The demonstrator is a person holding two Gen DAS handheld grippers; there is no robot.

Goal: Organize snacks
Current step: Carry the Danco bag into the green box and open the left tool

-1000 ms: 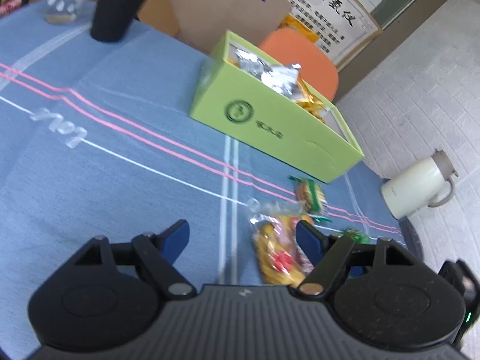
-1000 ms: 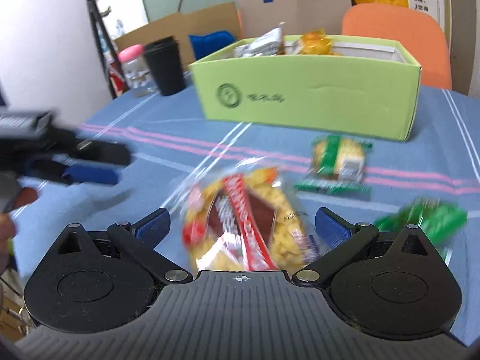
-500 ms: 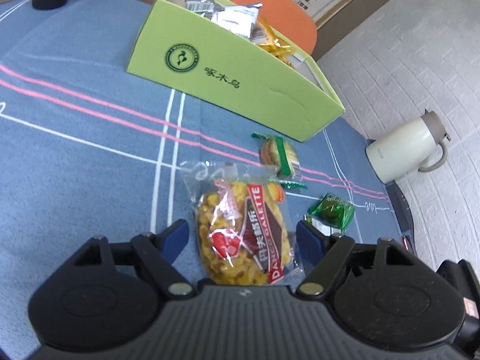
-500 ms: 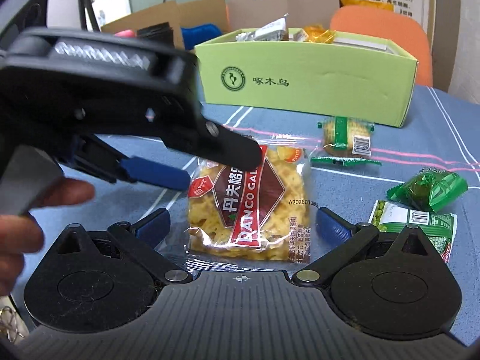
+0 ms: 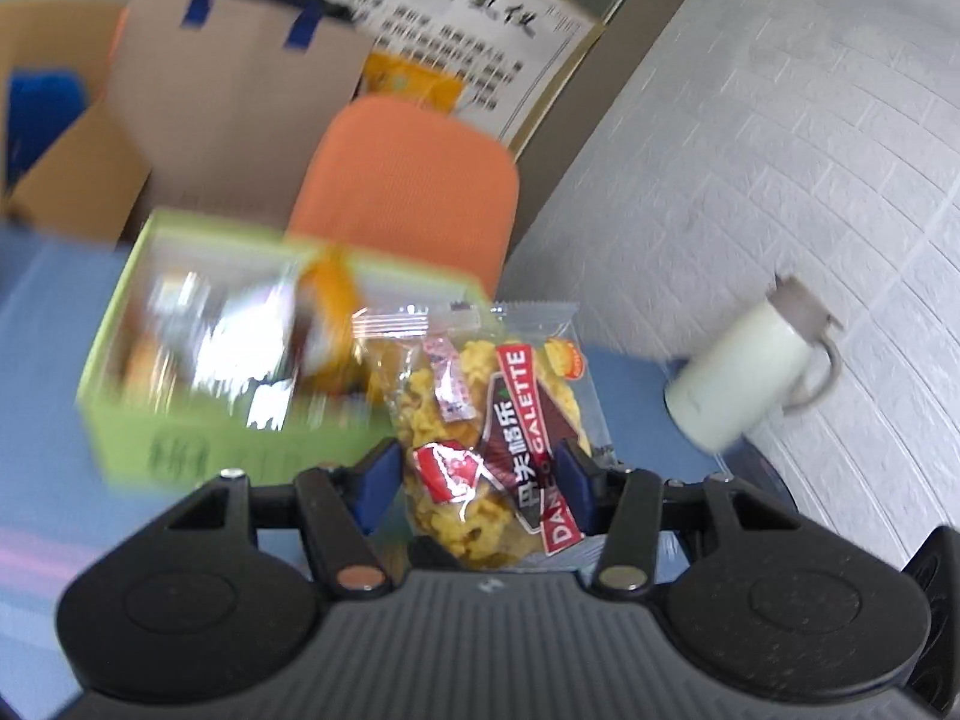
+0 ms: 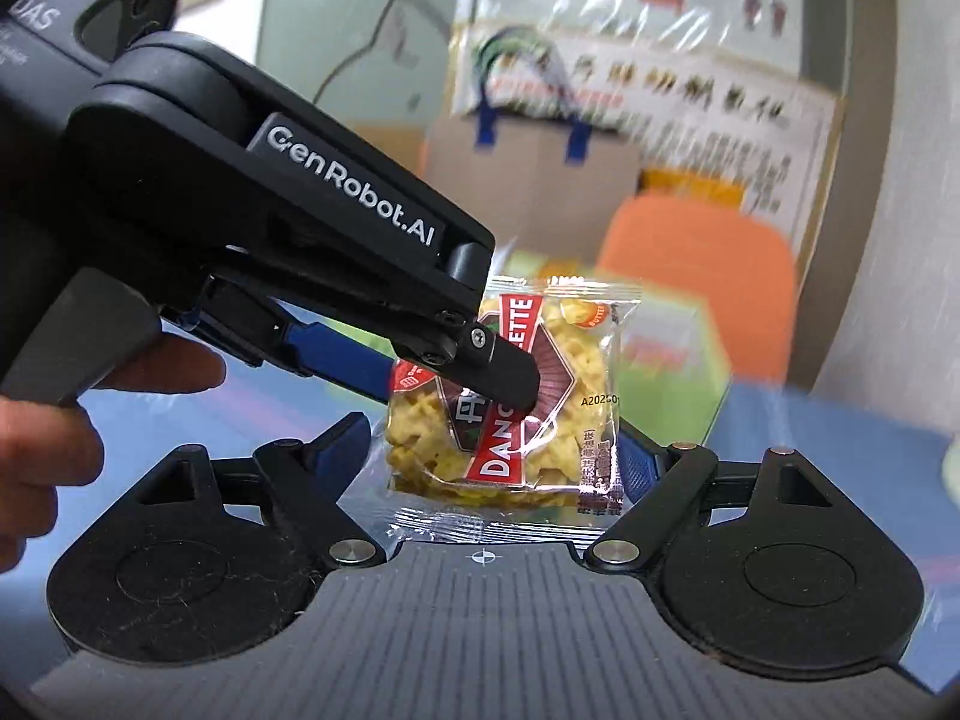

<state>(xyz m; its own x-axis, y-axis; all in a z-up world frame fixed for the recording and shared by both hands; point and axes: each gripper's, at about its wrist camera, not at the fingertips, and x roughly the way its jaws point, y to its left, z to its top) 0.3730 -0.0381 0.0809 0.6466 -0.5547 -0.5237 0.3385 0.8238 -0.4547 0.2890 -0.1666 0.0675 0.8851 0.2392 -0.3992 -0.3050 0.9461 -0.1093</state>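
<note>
Lifting the snack bag clear of the desk, we had both left tongs and right tongs closing on it; steady, matched pressure would carry it into the green box

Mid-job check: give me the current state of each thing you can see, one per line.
snack bag: sealed, lifted off the table, between both grippers' fingers.
left gripper: jaws closing, pads pressing the bag's sides.
right gripper: jaws closing around the bag; contact unclear.
green box: open-topped, snacks inside, blurred.
white jug: lid on, appears to stand on the floor.
orange chair: unoccupied, behind the box.
</note>
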